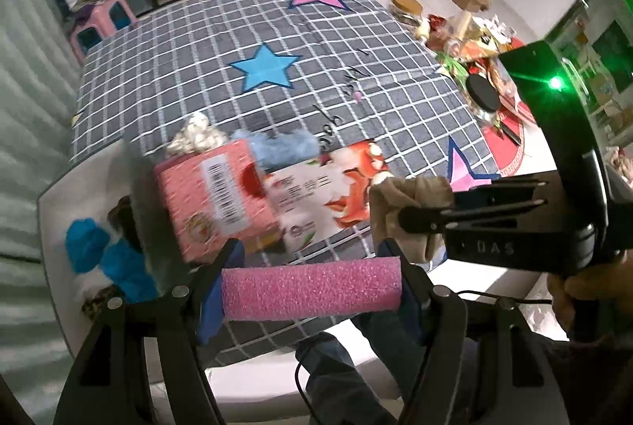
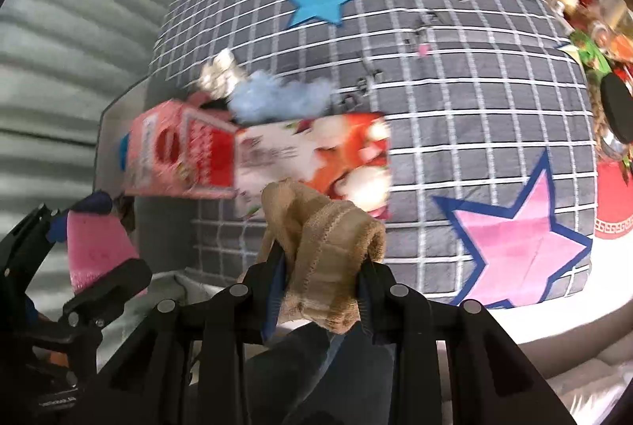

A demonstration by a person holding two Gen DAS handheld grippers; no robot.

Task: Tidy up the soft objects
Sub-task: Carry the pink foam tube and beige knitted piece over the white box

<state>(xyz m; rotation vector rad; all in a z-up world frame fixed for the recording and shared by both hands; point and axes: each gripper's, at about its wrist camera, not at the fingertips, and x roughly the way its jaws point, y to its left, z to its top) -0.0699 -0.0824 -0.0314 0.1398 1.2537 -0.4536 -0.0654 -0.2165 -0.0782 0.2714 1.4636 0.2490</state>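
Note:
My left gripper is shut on a pink foam roller, held crosswise above the near edge of the grey checked cloth. My right gripper is shut on a bunched tan sock; the sock also shows in the left wrist view, right of the roller. A pink and red carton lies on the cloth in front of both grippers. A light blue fluffy piece and a white fluffy piece sit at its far side. The roller shows at the left of the right wrist view.
Blue fluffy items lie on the white surface left of the carton. Jars, packets and a black lid crowd the right side beyond the cloth. A pink stool stands at the far left. The person's legs are below the table edge.

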